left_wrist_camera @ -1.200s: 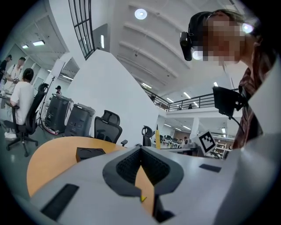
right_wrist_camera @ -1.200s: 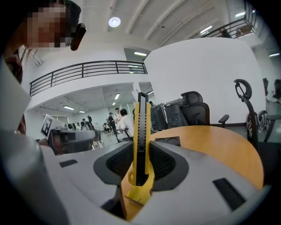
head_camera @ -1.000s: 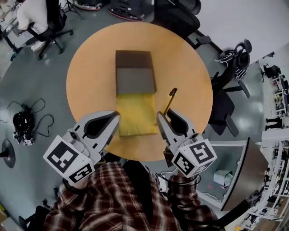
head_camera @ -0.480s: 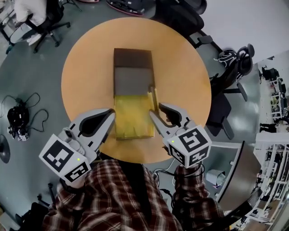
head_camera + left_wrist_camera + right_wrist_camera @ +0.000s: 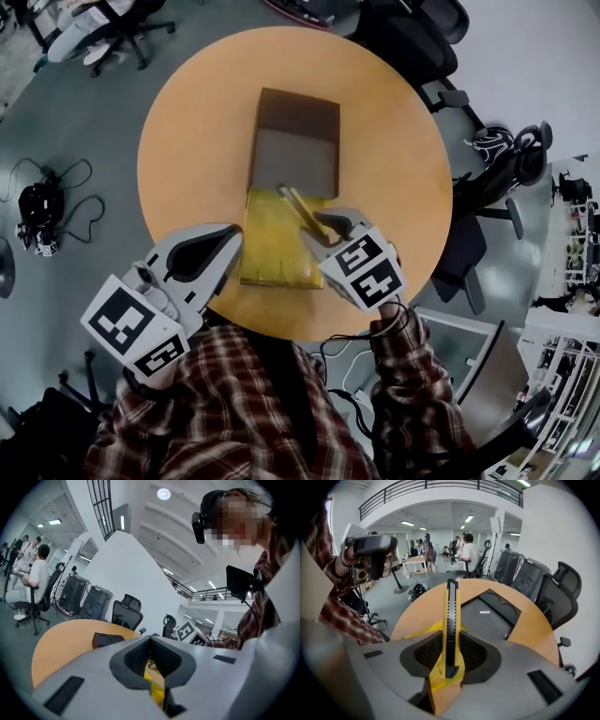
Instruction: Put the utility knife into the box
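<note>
While the head view gives the layout, start there: round orange wooden surface point(image 5: 187, 122) with a flat rectangular box point(image 5: 272, 173) at its centre. The box has a dark brown section point(image 5: 300, 112) at 12 o'clock, a grey section point(image 5: 300, 155) in the middle and a yellow panel point(image 5: 272, 248) at 6 o'clock. The right gripper point(image 5: 323, 223) sits at 5 o'clock of the box, fingers clamped on a yellow-and-black utility knife point(image 5: 298, 201). The knife points to 11 o'clock, over the line between grey and yellow, and is not in the box yet. The left gripper point(image 5: 223, 246) is at 7 o'clock, just beside the yellow panel; contact unclear.

Left gripper view: fingers together, nothing held. The box's dark end point(image 5: 107, 639) lies beyond at 10 o'clock.

Right gripper view: fingers grip only the knife's rear end point(image 5: 450, 616), and most of the body sticks out toward 12 o'clock over the grey section point(image 5: 483, 616). Blade out or in: cannot tell.

Risks, as I judge them:
- The tail-end grip leaves a long lever, so the knife may pivot or slip if the tip catches a box edge.
- A release here could land it half on the yellow panel.
- Nothing steadies the box, so a nudge may slide it.
</note>
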Demonstrator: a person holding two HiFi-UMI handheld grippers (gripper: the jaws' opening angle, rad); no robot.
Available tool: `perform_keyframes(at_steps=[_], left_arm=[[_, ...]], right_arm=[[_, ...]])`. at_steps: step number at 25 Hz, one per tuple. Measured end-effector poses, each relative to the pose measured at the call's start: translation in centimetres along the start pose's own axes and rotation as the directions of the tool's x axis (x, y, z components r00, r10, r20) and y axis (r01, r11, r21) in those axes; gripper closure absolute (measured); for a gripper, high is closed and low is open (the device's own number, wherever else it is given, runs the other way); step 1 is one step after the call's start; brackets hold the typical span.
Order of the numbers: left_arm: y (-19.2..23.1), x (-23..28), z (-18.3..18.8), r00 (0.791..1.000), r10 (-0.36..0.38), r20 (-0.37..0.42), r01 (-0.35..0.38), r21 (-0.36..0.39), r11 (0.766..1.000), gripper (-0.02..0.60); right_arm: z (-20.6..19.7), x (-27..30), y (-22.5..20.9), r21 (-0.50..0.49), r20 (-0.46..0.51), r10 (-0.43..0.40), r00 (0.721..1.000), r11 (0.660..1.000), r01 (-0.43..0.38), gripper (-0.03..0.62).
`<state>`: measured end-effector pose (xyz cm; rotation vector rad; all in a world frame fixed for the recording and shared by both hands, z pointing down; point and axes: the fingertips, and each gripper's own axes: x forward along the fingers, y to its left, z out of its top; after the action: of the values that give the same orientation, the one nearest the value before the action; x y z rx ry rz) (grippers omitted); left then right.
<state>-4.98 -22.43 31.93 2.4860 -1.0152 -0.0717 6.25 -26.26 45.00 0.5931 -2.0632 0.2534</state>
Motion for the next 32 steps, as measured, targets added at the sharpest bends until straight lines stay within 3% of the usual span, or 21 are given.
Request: perform_keyframes(at_steps=[6, 15, 23, 32], left_arm=[[0.5, -1.0, -1.2, 0.999, 0.054, -0.005, -0.054, -0.024, 0.998, 0.571], [1.0, -2.6, -2.3, 0.992, 0.123, -0.001, -0.123, -0.043, 0.992, 0.572], [0.9, -3.8, -2.7, 0.989, 0.15, 0.003, -0.15, -0.049, 0.988, 0.571], [1.1, -4.6, -2.3, 0.986, 0.164, 0.014, -0.163, -0.047, 0.985, 0.572]], right_arm=[[-3.4, 5.5, 1.0, -0.064, -0.153, 0.092, 0.984, 0.993, -0.102, 0.471], [-7.1, 10.3, 2.3, -0.175, -0.339, 0.125, 0.932, 0.965, -0.193, 0.471], [-9.2, 12.7, 2.8, -0.233, -0.434, 0.103, 0.895, 0.947, -0.222, 0.471], [-9.7, 13.5, 3.0, -0.222, -0.43, 0.102, 0.897, 0.951, -0.214, 0.47]])
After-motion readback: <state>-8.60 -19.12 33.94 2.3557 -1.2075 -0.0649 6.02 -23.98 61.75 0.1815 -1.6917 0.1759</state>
